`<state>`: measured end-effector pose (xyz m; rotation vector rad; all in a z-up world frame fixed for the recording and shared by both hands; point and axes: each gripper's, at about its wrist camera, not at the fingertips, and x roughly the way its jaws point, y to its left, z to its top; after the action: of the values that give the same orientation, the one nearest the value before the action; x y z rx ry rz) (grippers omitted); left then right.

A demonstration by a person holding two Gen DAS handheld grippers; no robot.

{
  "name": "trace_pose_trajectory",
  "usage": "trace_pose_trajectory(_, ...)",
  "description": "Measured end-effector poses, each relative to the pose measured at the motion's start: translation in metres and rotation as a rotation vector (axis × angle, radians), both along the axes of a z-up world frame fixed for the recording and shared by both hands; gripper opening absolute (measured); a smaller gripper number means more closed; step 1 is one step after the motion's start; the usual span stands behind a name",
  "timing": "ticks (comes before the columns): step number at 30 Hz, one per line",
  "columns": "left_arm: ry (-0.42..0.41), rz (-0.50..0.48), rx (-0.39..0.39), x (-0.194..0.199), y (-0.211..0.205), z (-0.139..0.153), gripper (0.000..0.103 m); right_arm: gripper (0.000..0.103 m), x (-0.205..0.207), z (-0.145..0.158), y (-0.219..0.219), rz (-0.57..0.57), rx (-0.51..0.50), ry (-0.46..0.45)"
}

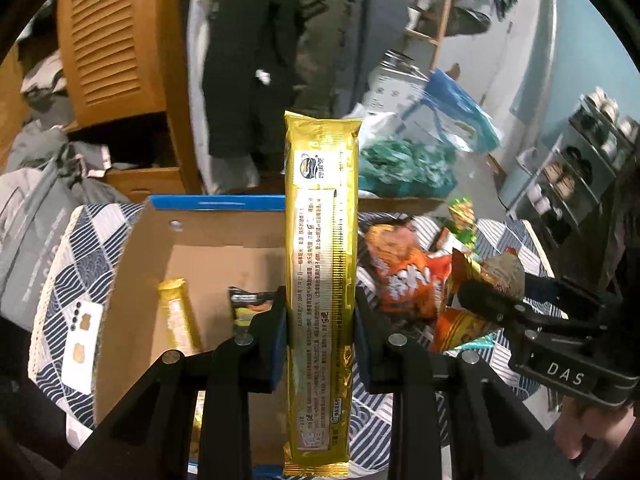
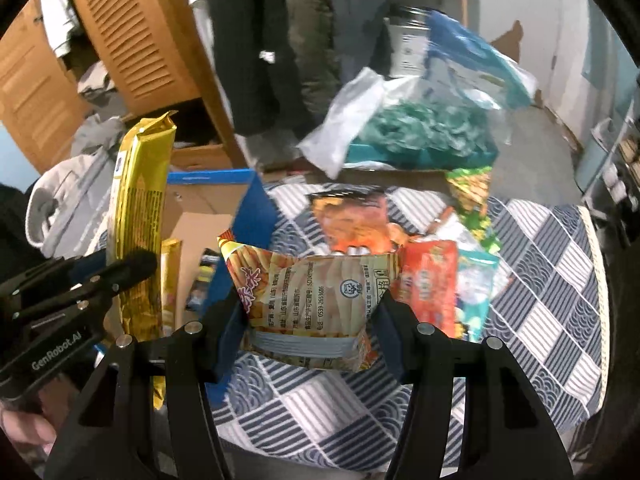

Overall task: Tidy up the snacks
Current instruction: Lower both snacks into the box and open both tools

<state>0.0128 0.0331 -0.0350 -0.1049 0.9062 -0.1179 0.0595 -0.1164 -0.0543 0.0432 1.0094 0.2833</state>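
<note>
While the left tool (image 1: pixel 320 328) gripped a long gold packet (image 1: pixel 320 280) upright above the open cardboard box (image 1: pixel 208 248) on the checked cloth (image 2: pixel 540 280), the right tool (image 2: pixel 312 312) clasped a crisp bag (image 2: pixel 312 300) beside the snack pile (image 2: pixel 400 248) at the box's right edge.

The long wrapped pack (image 1: pixel 320 280) is standing upright at frame centre, with the cardboard box (image 1: pixel 200 236) sitting lower left behind it, two packets (image 1: pixel 178 316) lying inside, and the snack pile (image 1: pixel 408 272) spreading right on the bedspread (image 1: pixel 72 256)
</note>
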Motion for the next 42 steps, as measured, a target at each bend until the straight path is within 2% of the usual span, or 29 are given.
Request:
trace_pose_trajectory(5, 0.005, 0.06, -0.019, -0.001, 0.033, -0.001, 0.029, 0.058, 0.005, 0.0, 0.032, 0.051, 0.006, 0.004)
trace_pose_trajectory(15, 0.01, 0.166, 0.001, 0.0, 0.083, -0.017, 0.029, 0.058, 0.016, -0.011, 0.101, 0.156, 0.018, 0.044)
trace_pose_trajectory(24, 0.117, 0.248, -0.013, 0.011, 0.119, -0.057, 0.029, 0.058, 0.031, -0.042, 0.148, 0.211, -0.003, 0.118)
trace_pose_trajectory(34, 0.146, 0.271, -0.027, 0.014, 0.13, -0.067, 0.029, 0.059, 0.036, -0.06, 0.17, 0.248, -0.015, 0.16)
trace_pose_trajectory(35, 0.14, 0.274, -0.036, 0.014, 0.132, -0.066, 0.03, 0.06, 0.037, -0.061, 0.171, 0.249, -0.011, 0.165)
trace_pose_trajectory(37, 0.136, 0.281, -0.031, 0.015, 0.133, -0.065, 0.04, 0.06, 0.038, -0.063, 0.17, 0.251, 0.0, 0.181)
trace_pose_trajectory(39, 0.126, 0.289, -0.031, 0.013, 0.135, -0.063, 0.045, 0.062, 0.04, -0.064, 0.167, 0.241, 0.003, 0.188)
trace_pose_trajectory(42, 0.128, 0.291, -0.036, 0.012, 0.136, -0.062, 0.045, 0.064, 0.04, -0.062, 0.163, 0.226, 0.001, 0.181)
